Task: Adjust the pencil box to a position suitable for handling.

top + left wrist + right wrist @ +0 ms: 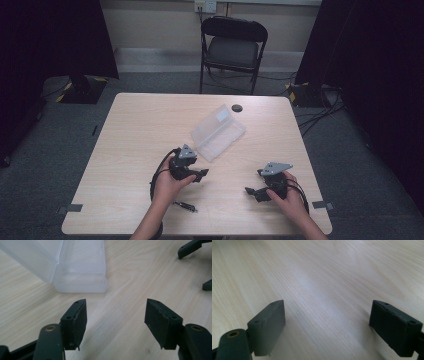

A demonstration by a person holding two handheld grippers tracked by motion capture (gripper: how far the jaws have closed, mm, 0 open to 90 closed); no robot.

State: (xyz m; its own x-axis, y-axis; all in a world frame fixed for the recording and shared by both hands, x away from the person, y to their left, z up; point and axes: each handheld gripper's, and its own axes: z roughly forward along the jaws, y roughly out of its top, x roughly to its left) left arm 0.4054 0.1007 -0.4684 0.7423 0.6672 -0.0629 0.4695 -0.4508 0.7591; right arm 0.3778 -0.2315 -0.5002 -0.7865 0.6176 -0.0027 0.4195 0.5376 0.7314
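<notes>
One clear plastic box (218,132) lies near the middle of the table (135,130), set at a slant, and it looks to be hinged open, its lid laid back beside the tray; nothing can be made out inside it. Just short of its near corner sits the left gripper (199,175), held low over the wood with its jaws spread wide and nothing between them. The right gripper (252,192) is well apart from the box, toward the near right of the table, its jaws likewise parted and empty. I judge this to be the approach step: neither tool touches the box, and the left one is the better placed to reach it. The next move probably calls for easing the left gripper forward and lining its jaws up with a wall or the lid edge of the box, which is thin and smooth and may slide unless the right gripper steadies it. The left gripper view gives what the high view cannot: the box (75,267) close up, translucent with a stepped rim, and the right gripper's jaw tips at the upper right. The right gripper view faces bare wood grain. A small dark round thing (237,108) lies beyond the box, and a folding chair (233,47) stands behind the table.
</notes>
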